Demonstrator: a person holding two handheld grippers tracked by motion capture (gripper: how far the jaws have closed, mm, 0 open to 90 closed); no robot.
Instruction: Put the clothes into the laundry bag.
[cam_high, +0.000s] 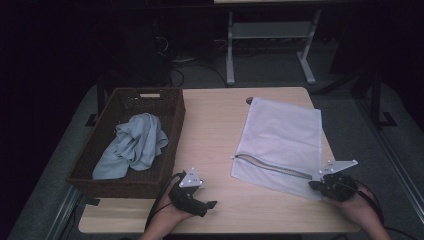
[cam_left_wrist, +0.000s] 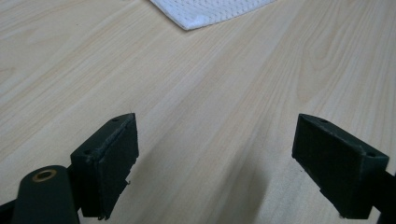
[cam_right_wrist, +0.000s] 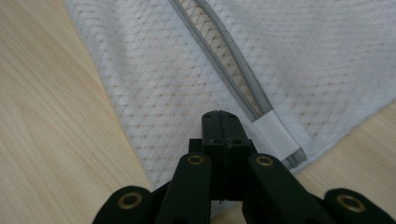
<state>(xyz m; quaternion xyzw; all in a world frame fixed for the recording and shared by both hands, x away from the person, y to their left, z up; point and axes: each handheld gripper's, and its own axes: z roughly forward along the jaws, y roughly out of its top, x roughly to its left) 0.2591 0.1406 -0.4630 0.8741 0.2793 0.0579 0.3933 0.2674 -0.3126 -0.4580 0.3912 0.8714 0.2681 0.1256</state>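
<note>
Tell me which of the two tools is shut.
The right tool, jaws pressed together over the white mesh bag near its zipper end. The left tool has its jaws standing wide apart above bare table, holding nothing.

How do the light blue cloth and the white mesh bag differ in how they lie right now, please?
The light blue cloth lies crumpled in the brown wicker basket; the white mesh bag lies spread flat on the bare table. The cloth is plain and untouched by either claw; the bag has a grey zipper, partly open, and the right claw is closed at its near corner. Both are soft fabric.
</note>
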